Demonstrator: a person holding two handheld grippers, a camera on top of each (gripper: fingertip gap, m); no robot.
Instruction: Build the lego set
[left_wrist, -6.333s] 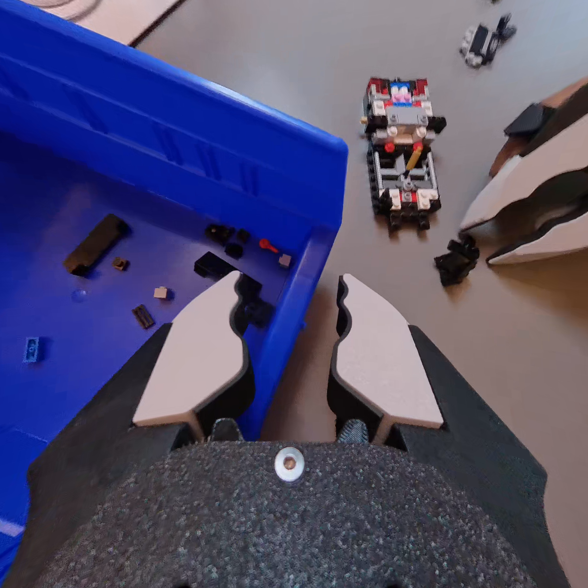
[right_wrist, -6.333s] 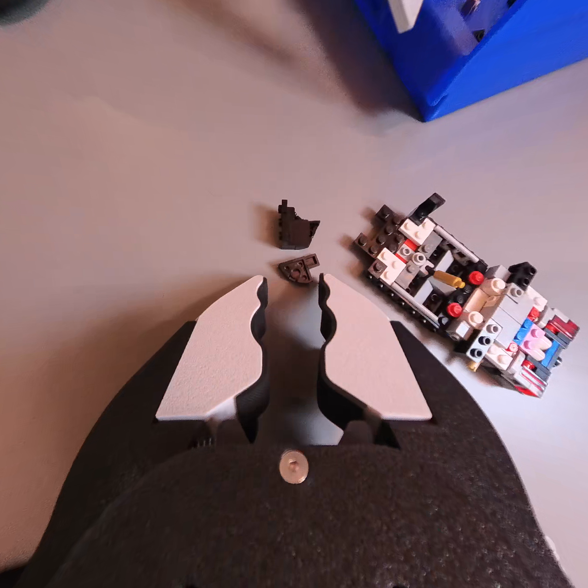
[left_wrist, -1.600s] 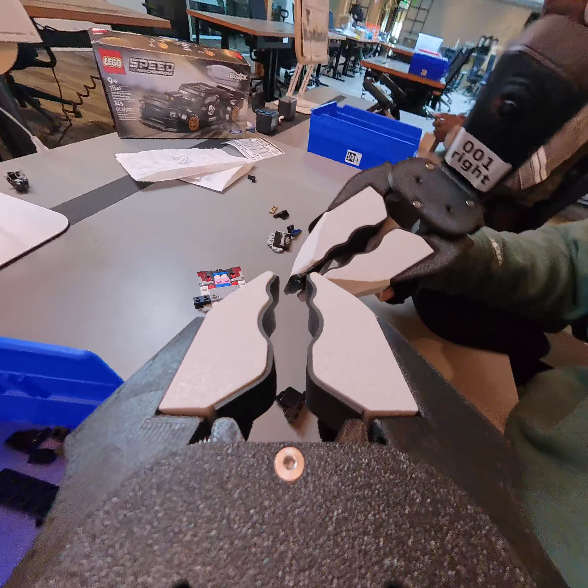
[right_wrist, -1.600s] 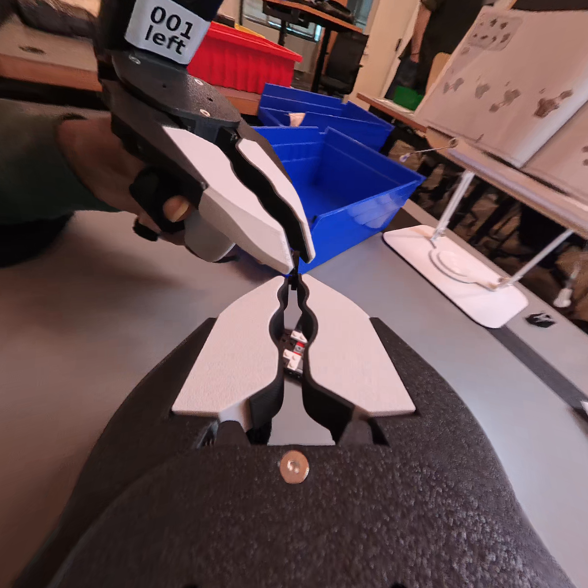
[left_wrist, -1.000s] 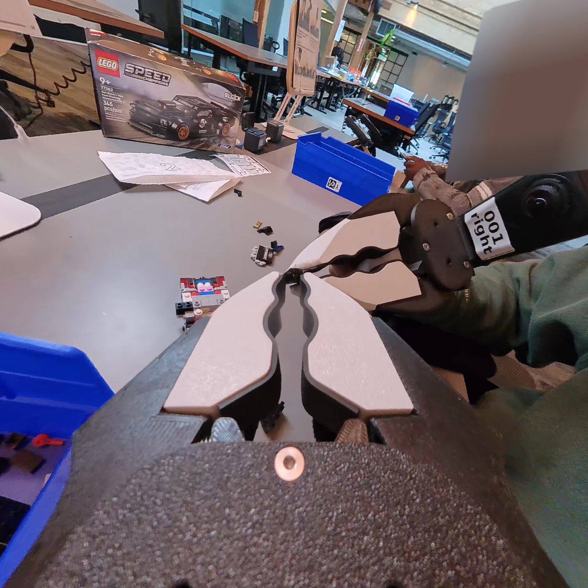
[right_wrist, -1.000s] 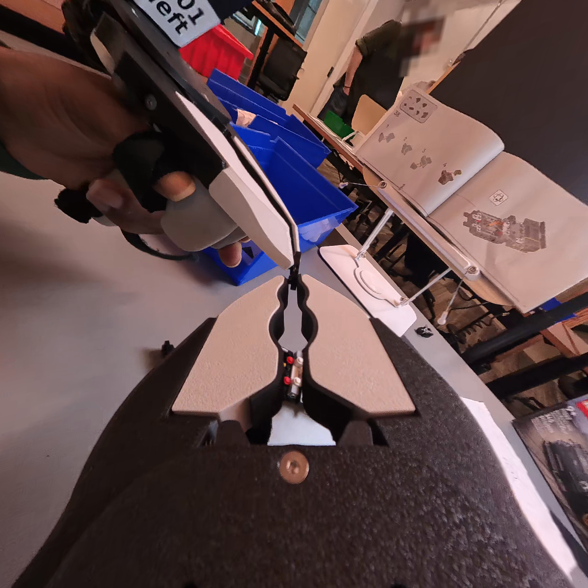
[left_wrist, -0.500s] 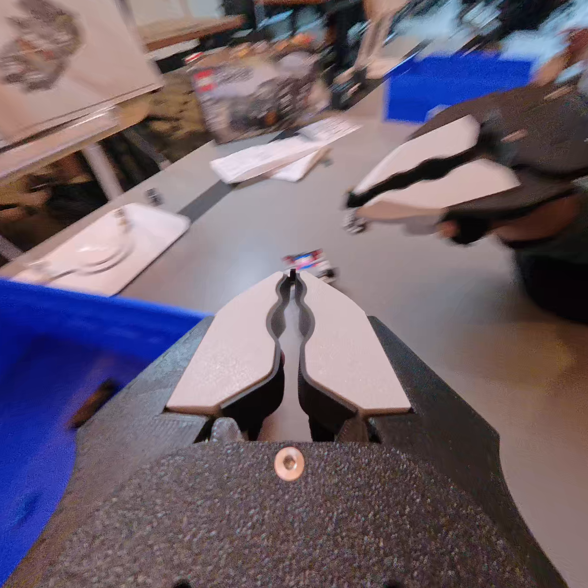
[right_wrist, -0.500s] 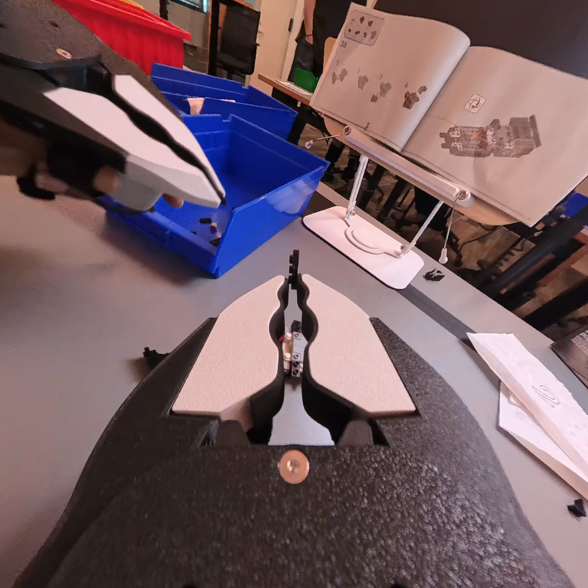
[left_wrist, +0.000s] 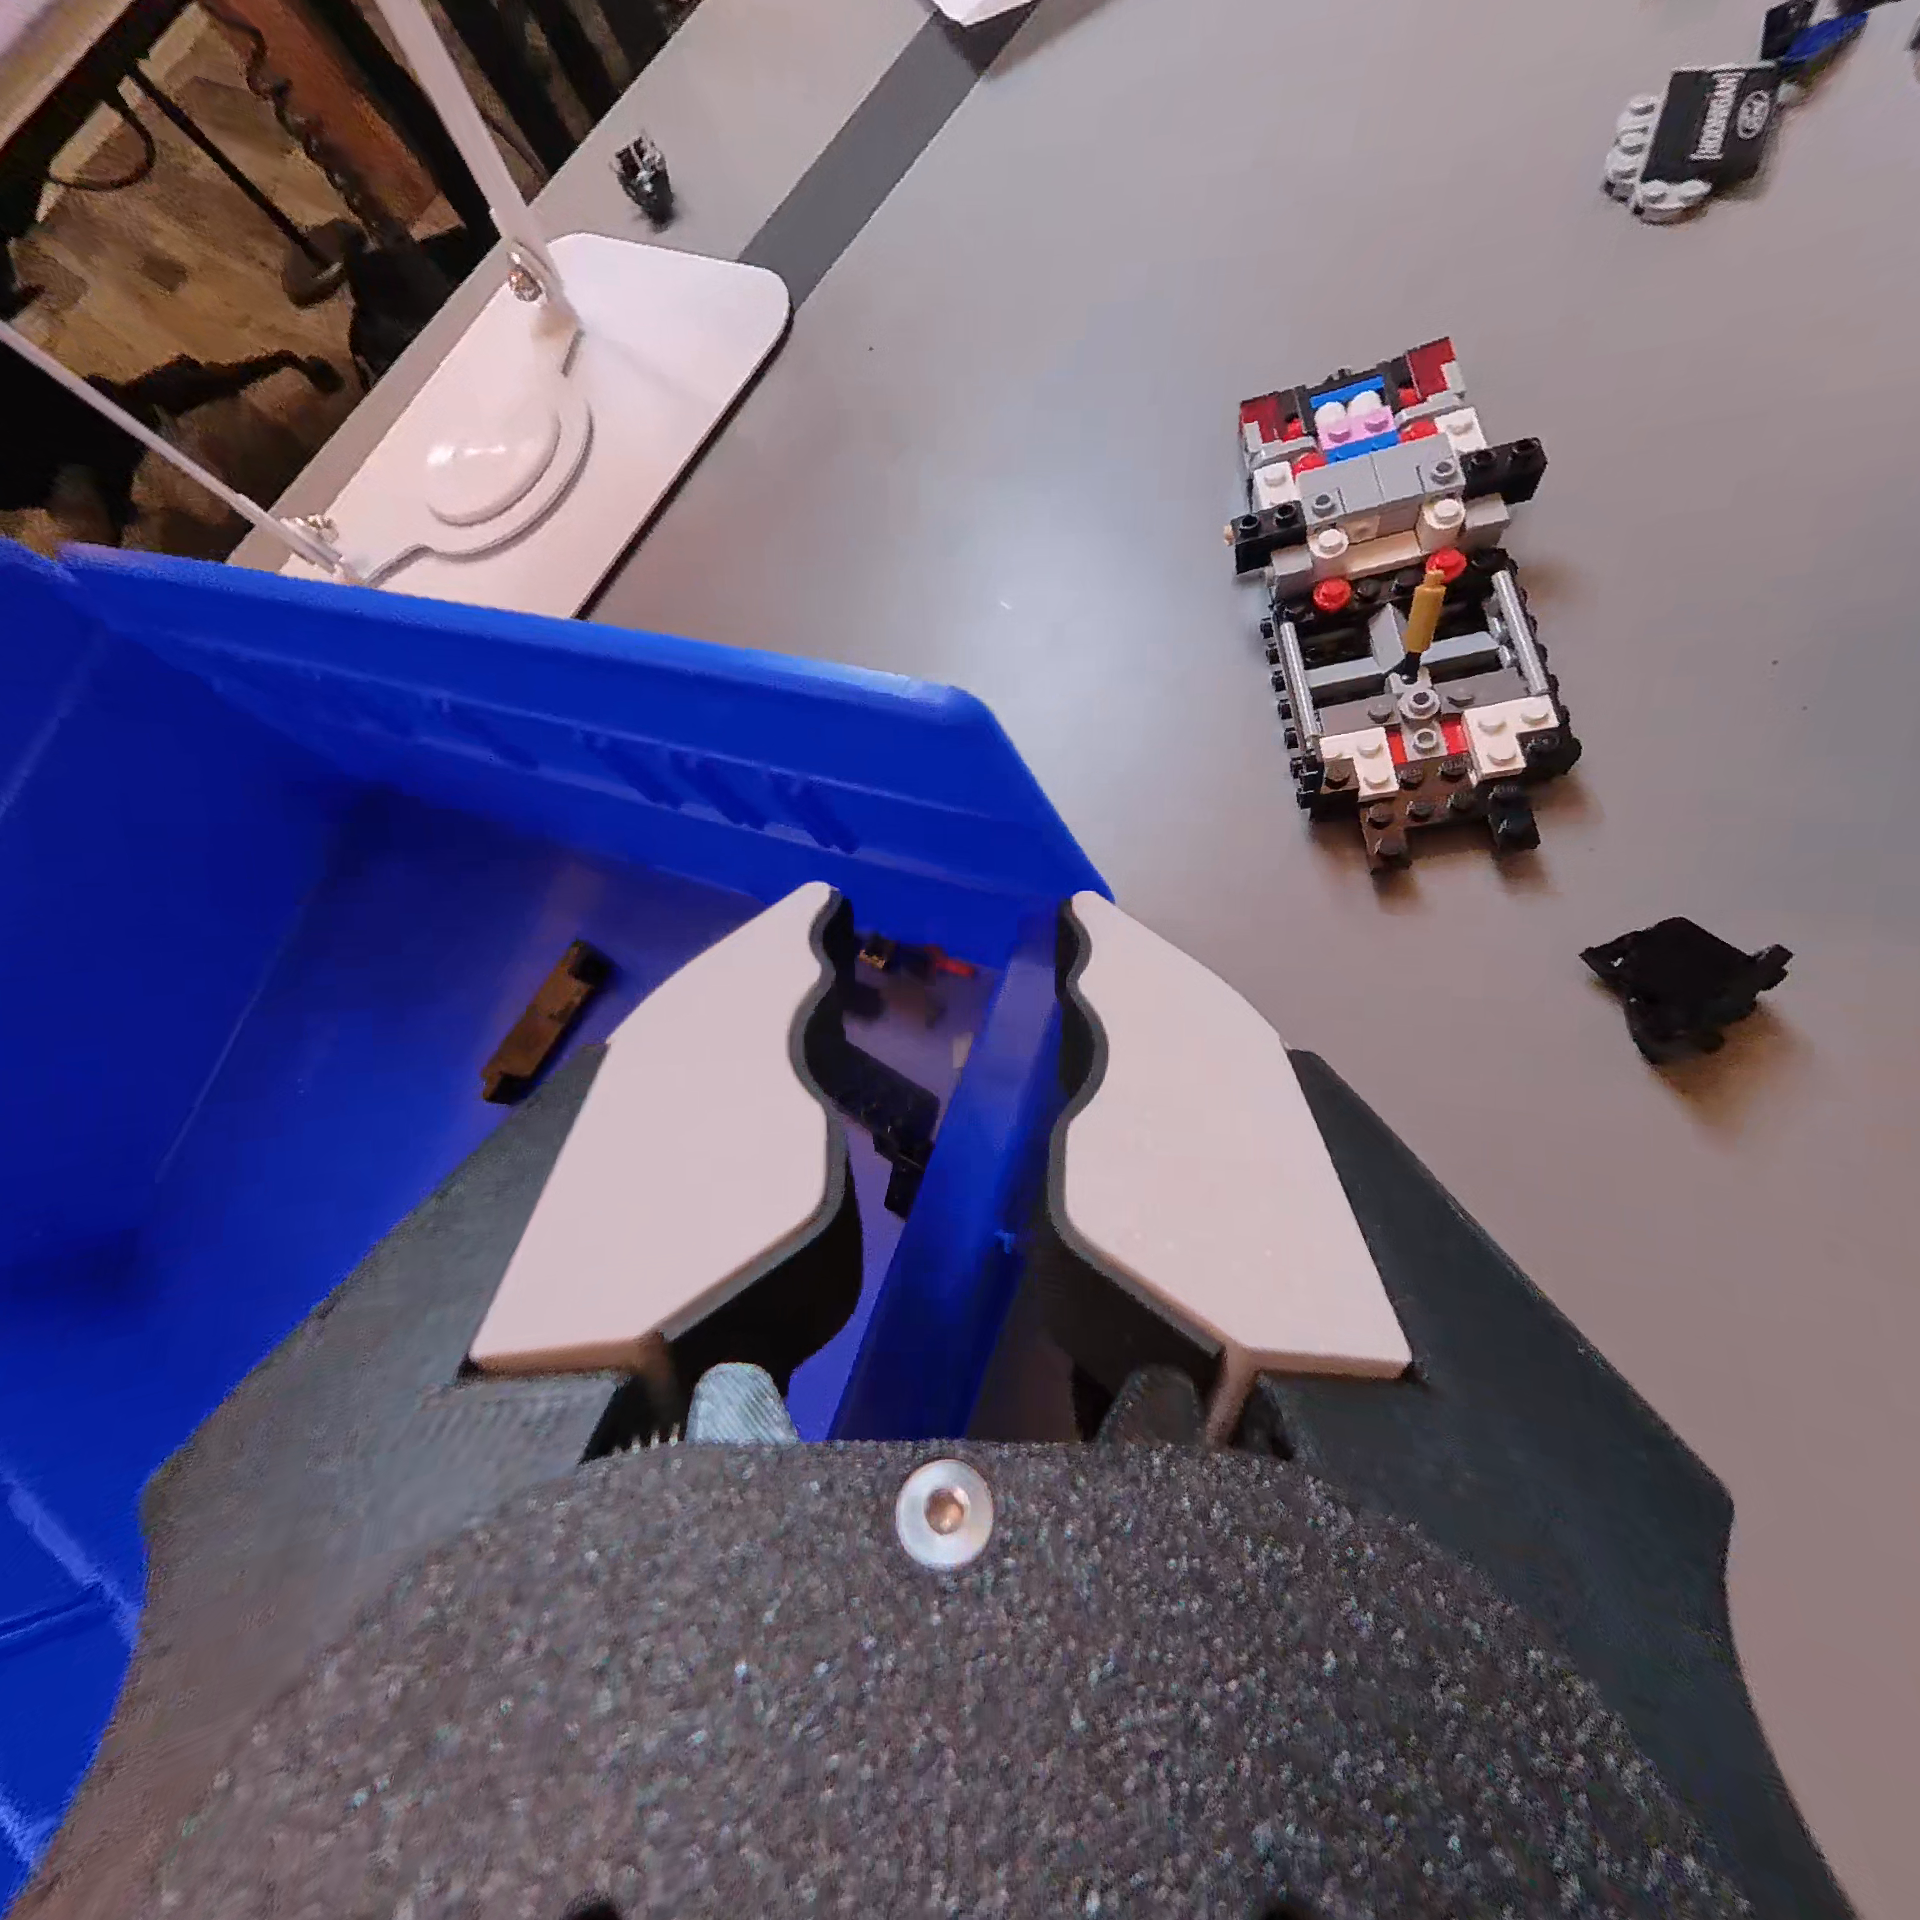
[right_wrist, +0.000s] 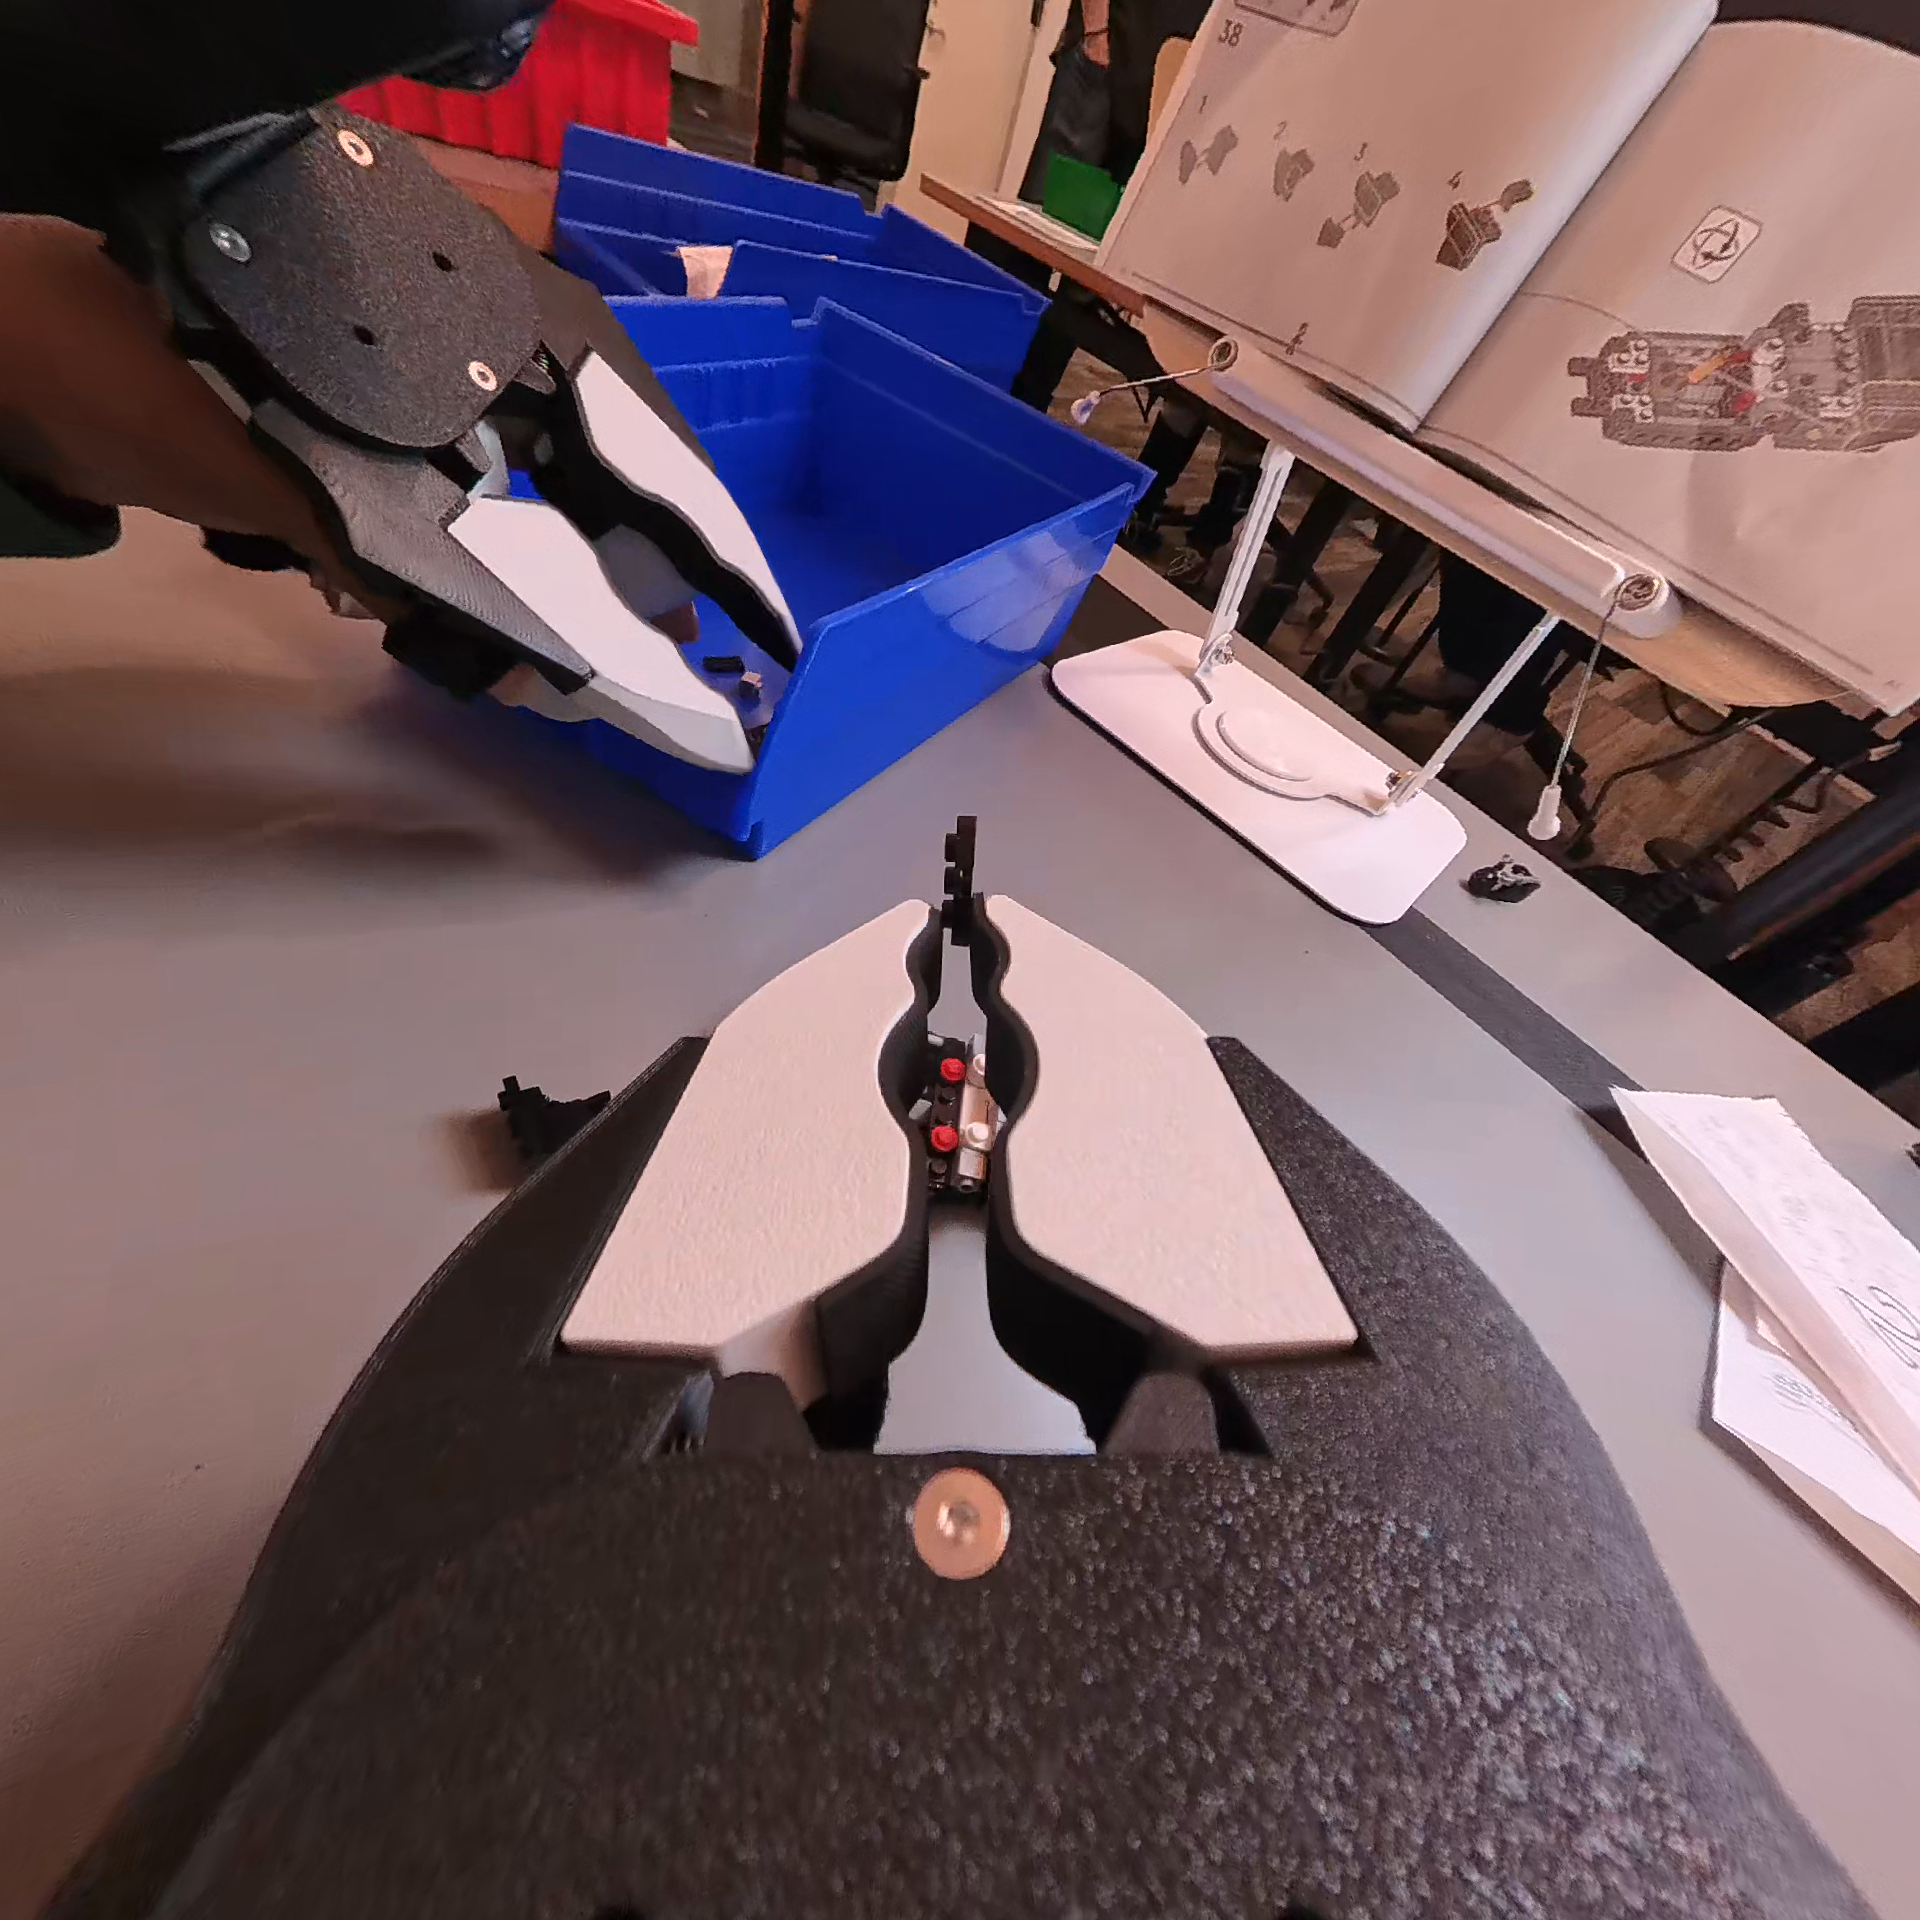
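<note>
Left gripper (left_wrist: 945, 914) fingers spread wide, empty, straddling corner wall of blue bin (left_wrist: 644, 717); loose small bricks on bin floor. Right gripper (right_wrist: 961, 914) closed, pinching thin black plate piece (right_wrist: 961, 868) upright at fingertips, above grey table (right_wrist: 260, 987). Brick car chassis (left_wrist: 1397, 613) on table, right of bin.

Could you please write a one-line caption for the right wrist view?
Right gripper pinches a small black brick piece above the grey table, left gripper open at the blue bin.
</note>
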